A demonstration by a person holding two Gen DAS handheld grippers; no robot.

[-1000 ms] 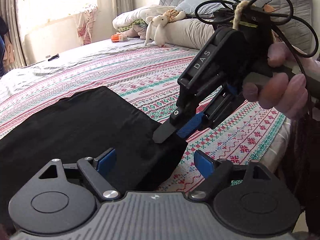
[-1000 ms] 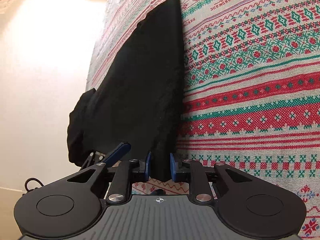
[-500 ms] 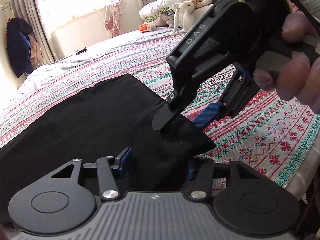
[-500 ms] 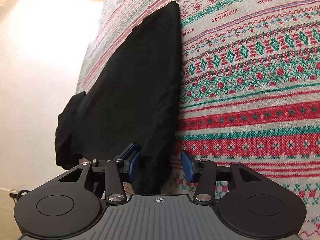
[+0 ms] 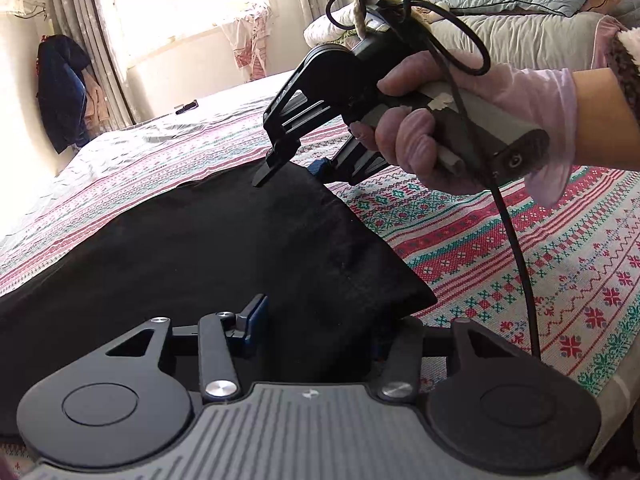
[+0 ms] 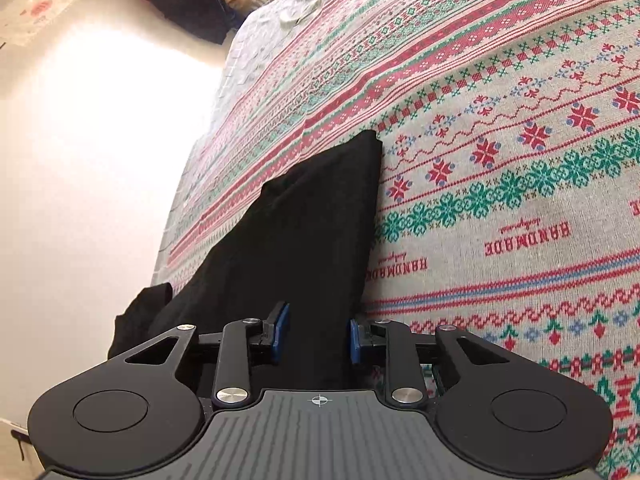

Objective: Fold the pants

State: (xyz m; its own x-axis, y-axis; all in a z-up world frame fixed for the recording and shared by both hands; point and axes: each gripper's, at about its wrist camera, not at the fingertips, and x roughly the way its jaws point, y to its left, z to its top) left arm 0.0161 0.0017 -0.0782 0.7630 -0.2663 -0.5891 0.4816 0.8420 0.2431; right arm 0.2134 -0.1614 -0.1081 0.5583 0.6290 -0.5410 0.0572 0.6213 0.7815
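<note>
The black pants [image 5: 208,248] lie folded flat on the patterned bedspread [image 5: 520,248]. In the left wrist view my left gripper [image 5: 316,328] is open, its jaws on either side of the near corner of the cloth. My right gripper [image 5: 288,170], held in a gloved hand, stands open over the far edge of the pants. In the right wrist view the right gripper [image 6: 316,334] is open with the pants [image 6: 304,248] lying between its blue pads, not pinched. The far end of the pants hangs off the bed edge.
The patterned bedspread [image 6: 500,160] covers the bed. Pillows and bedding [image 5: 500,12] sit at the headboard. A dark jacket [image 5: 60,92] hangs by the curtains. A small dark object [image 5: 187,107] lies on the far side. The right gripper's cable [image 5: 516,248] hangs over the bed.
The right gripper opened and let go of the pants, then shifted farther along their edge. The left gripper's jaws narrowed around the near corner, which now lies flat on the bed.
</note>
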